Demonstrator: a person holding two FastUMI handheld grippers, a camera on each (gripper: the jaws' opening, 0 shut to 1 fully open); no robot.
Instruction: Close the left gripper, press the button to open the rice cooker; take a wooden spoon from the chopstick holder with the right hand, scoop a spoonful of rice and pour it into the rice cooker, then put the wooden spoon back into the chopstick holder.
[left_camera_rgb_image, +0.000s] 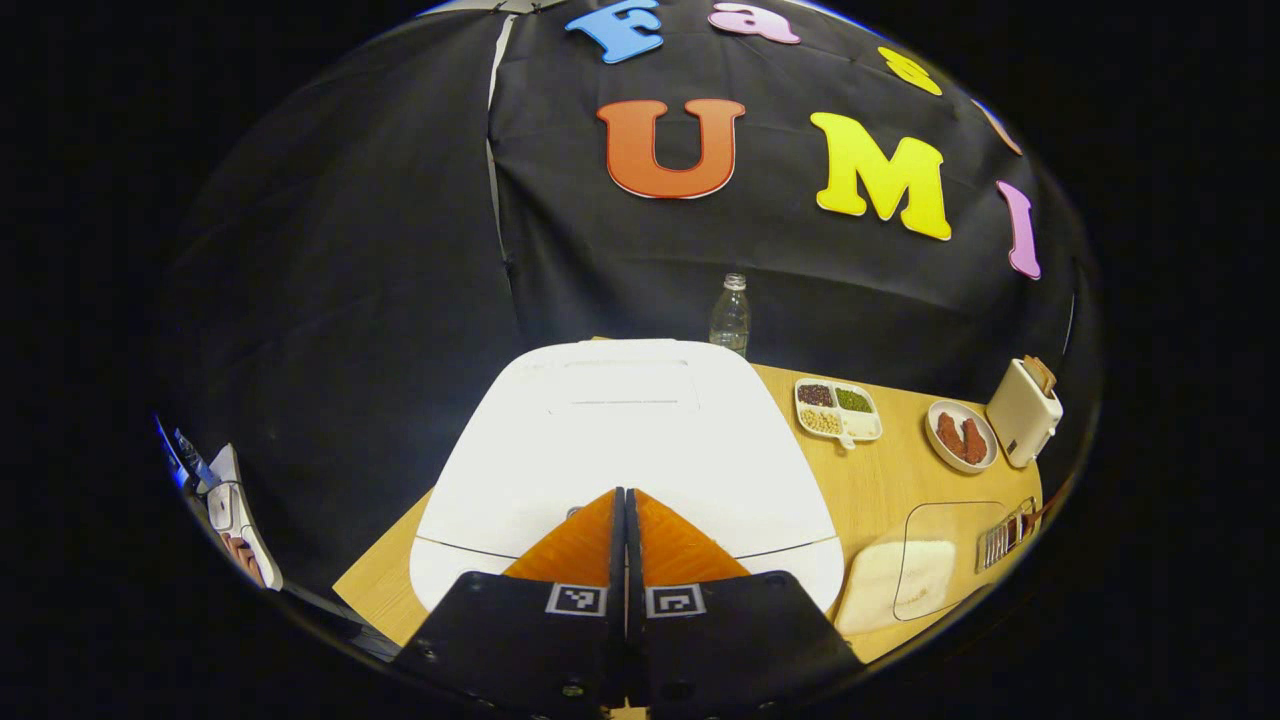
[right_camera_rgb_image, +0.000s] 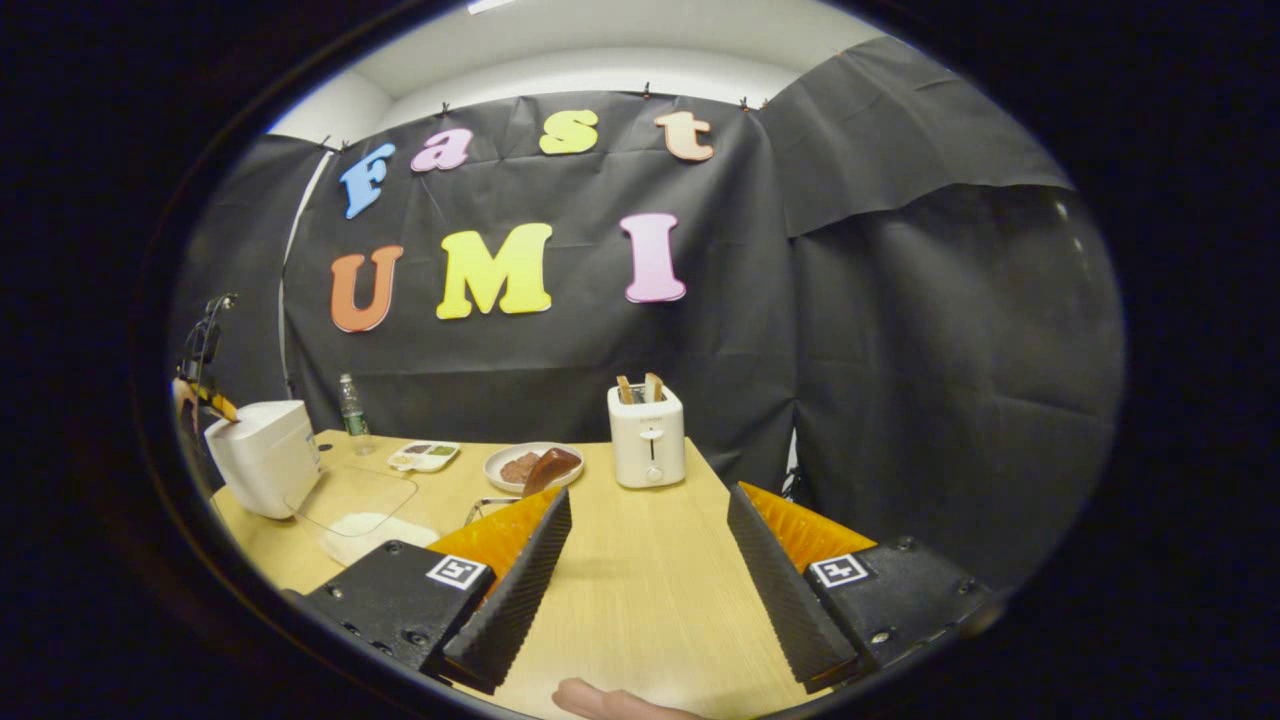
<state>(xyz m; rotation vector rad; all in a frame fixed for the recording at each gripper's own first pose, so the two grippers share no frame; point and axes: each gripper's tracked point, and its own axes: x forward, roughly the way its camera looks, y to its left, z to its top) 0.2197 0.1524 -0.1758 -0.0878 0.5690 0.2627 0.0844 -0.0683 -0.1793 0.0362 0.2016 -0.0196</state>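
Observation:
The white rice cooker (left_camera_rgb_image: 620, 430) lies right under my left gripper (left_camera_rgb_image: 625, 492), whose jaws are pressed together with nothing between them, tips over the front of the closed lid. Whether they touch the lid I cannot tell. In the right gripper view the cooker (right_camera_rgb_image: 265, 455) stands far left on the table with the other gripper (right_camera_rgb_image: 200, 385) above it. My right gripper (right_camera_rgb_image: 648, 530) is open and empty over the table's near right part. A clear box of white rice (left_camera_rgb_image: 920, 570) (right_camera_rgb_image: 365, 515) sits beside the cooker. A wire holder (left_camera_rgb_image: 1005, 535) is next to the box; its contents are unclear.
On the wooden table (right_camera_rgb_image: 650, 580) stand a white toaster (right_camera_rgb_image: 647, 435) with bread, a plate of brown food (right_camera_rgb_image: 535, 465), a divided tray of beans (left_camera_rgb_image: 838, 410) and a water bottle (left_camera_rgb_image: 730, 315). A fingertip (right_camera_rgb_image: 600, 700) shows at the bottom edge.

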